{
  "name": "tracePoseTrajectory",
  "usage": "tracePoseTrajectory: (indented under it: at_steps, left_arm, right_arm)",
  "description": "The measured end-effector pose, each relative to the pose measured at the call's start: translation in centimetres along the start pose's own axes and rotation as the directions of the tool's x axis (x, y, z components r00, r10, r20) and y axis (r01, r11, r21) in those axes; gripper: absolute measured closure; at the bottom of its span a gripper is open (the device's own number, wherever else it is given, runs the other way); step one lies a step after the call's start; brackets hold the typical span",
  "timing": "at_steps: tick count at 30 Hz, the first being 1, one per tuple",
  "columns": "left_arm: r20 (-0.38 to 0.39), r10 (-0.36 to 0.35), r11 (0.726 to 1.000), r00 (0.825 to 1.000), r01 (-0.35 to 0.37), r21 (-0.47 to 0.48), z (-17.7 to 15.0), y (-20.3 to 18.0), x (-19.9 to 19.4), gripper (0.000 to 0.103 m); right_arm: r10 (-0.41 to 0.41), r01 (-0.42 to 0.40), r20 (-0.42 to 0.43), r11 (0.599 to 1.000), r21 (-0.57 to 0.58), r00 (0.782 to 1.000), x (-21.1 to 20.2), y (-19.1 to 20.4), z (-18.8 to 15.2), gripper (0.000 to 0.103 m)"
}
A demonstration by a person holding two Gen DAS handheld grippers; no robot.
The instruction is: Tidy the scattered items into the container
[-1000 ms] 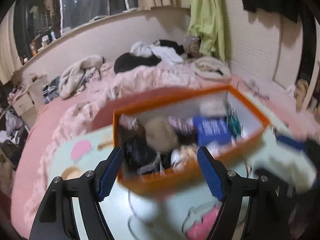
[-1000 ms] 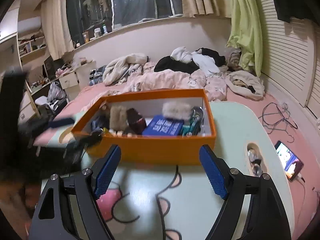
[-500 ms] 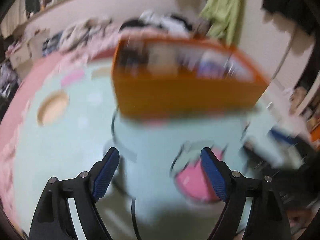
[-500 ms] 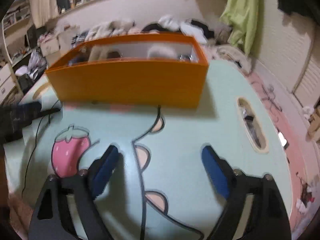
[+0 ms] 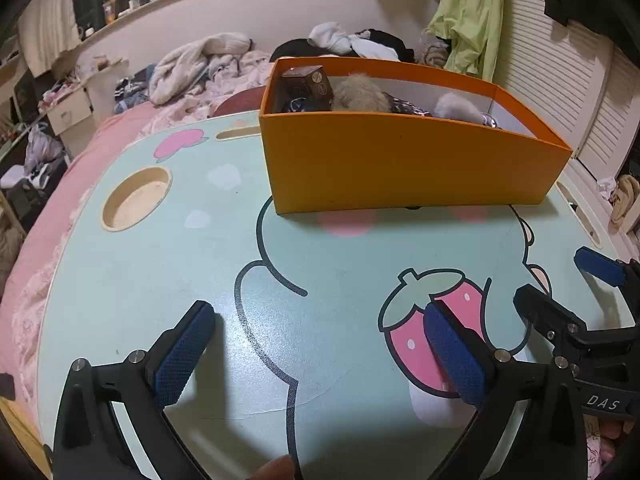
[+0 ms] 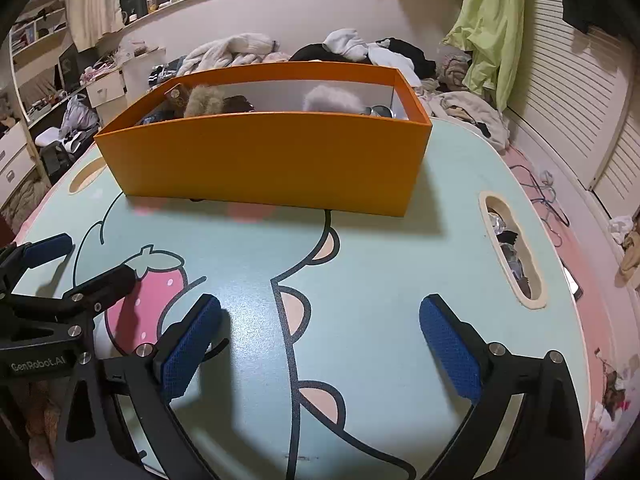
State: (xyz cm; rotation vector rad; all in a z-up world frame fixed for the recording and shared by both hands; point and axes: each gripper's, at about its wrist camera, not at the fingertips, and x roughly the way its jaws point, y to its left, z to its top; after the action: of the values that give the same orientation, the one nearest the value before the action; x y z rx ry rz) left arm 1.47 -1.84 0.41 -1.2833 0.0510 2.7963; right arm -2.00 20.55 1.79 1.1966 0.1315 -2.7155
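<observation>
An orange box [image 5: 400,164] stands at the far side of the mint-green cartoon table [image 5: 168,280]. Inside it I see a brown carton [image 5: 308,84], a tan fluffy item [image 5: 360,96] and a pale fluffy item [image 6: 332,100]; the rest is hidden behind its front wall [image 6: 272,160]. My left gripper [image 5: 318,316] hovers low over the tabletop in front of the box, jaws opening, nothing between them. My right gripper [image 6: 320,306] is beside it to the right, jaws likewise opening with nothing between them. Each also shows at the edge of the other's view: right gripper [image 5: 564,284], left gripper [image 6: 80,264].
A round recess [image 5: 136,198] is cut into the table's left side, and a long slot [image 6: 512,252] holding small bits into its right side. Behind the table lies a pink bed with piled clothes [image 6: 240,48]. Cables [image 6: 548,200] trail on the bedding at right.
Both grippers have sunk towards the tabletop and tipped forward, so I now face the box's front wall instead of looking down into it. Both pairs of jaws have spread wider.
</observation>
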Motion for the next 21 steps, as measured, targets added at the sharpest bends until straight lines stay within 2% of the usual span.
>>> tracePoseTrajectory:
  at_steps: [21]
  left_arm:
    - [-0.001, -0.005, 1.0, 1.0, 0.005, 0.006, -0.4, -0.1, 0.9, 0.0]
  right_arm:
    - [-0.001, 0.001, 0.0, 1.0, 0.001, 1.0, 0.0, 0.2, -0.1, 0.002]
